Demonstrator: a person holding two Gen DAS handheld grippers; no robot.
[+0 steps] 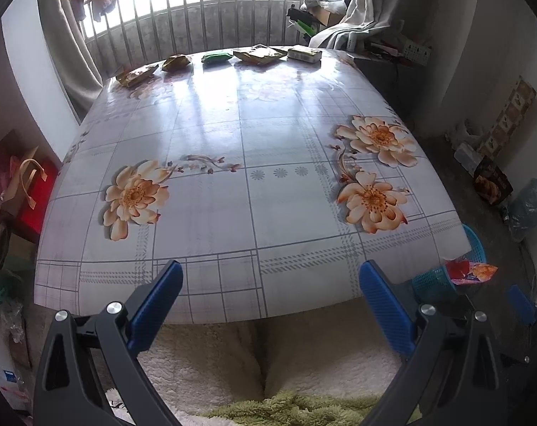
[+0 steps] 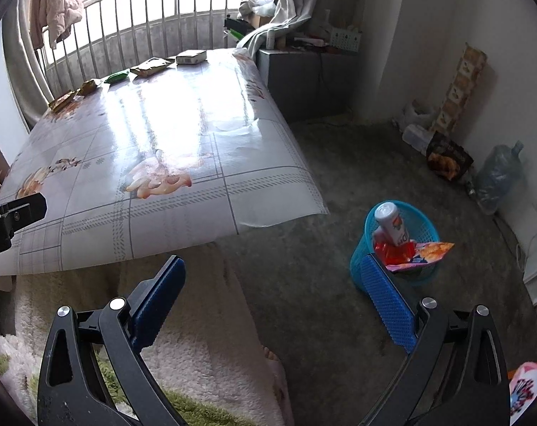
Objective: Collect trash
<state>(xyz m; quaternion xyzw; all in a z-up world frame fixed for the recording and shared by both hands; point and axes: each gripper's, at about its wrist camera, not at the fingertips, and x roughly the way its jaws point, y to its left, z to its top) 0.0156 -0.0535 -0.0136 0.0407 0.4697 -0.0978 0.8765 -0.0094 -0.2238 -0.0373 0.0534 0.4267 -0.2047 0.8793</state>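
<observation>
Several snack wrappers lie in a row along the table's far edge: a yellow packet (image 1: 135, 76), a brown one (image 1: 176, 63), a green one (image 1: 217, 57), a large tan one (image 1: 259, 54) and a pale box (image 1: 303, 53). The box also shows in the right wrist view (image 2: 191, 56). A blue mesh bin (image 2: 396, 245) on the floor right of the table holds a white bottle (image 2: 389, 223), a red wrapper and an orange-pink wrapper (image 2: 428, 250). My left gripper (image 1: 270, 273) is open and empty over the table's near edge. My right gripper (image 2: 272, 266) is open and empty over the floor, just left of the bin.
The table (image 1: 233, 142) has a glossy flowered cloth. A metal railing and curtains stand behind it. A grey cabinet (image 2: 303, 81) is at the back right. Bags, a box and a water bottle (image 2: 499, 177) lie along the right wall. A fleecy blanket covers my lap.
</observation>
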